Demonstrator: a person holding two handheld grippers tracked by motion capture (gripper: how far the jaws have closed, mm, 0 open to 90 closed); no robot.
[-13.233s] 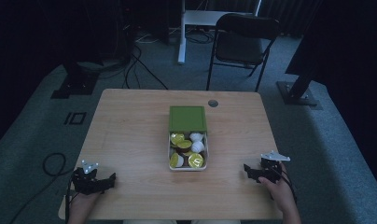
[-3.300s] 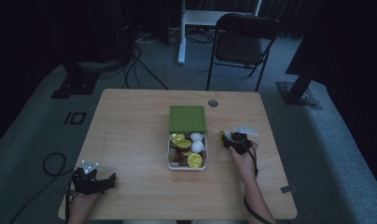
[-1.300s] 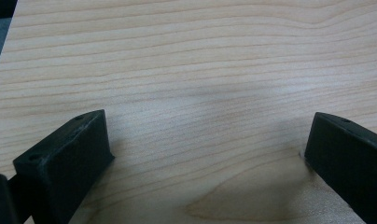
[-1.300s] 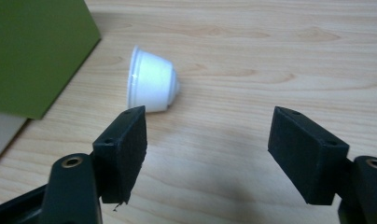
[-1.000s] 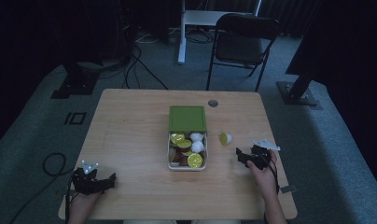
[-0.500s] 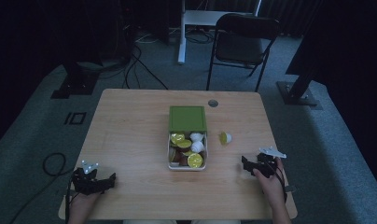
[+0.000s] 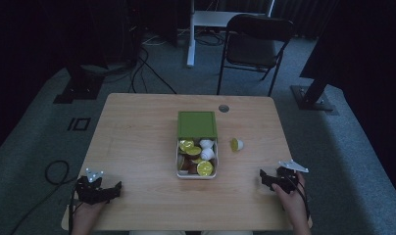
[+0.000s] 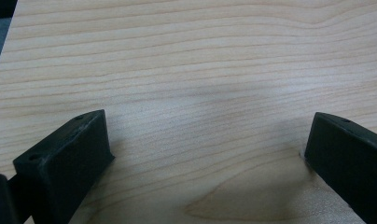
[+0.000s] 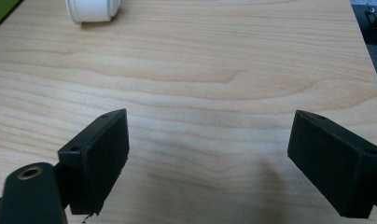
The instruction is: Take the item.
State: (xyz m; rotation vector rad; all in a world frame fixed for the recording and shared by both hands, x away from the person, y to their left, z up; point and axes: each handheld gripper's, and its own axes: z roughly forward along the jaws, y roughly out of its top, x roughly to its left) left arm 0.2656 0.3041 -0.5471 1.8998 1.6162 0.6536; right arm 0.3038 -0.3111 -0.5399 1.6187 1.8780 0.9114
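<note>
We're seeing the right gripper (image 7: 265, 180) sitting near the table's (image 7: 137, 147) 4 o'clock corner, jaws spread wide and having just been opening, nothing between them. In the right gripper view, bare wood is lying between the two black jaws. The capsule (image 7: 236, 144) we're tracking is lying on its side on the table, well apart from that gripper, at about 11 o'clock from it in the high view. In the right gripper view the capsule (image 9: 94, 10) is showing as a white cup body at about 11 o'clock from the jaws, at the top edge, clear of both pads. It's resting just beside the tray (image 7: 179, 169), off the tray's right wall, not touching it as far as we can tell. The tray is holding more capsules, yellow-green, brown and white tops, and its green lid (image 7: 197, 124) is lying at the tray's 12 o'clock, butted against it. The left gripper (image 7: 118, 186) is sitting near the table's 7 o'clock corner, jaws also standing apart; in the left gripper view, plain wood is lying between them. The capsule is sitting well apart from it, at roughly 2 o'clock.
</note>
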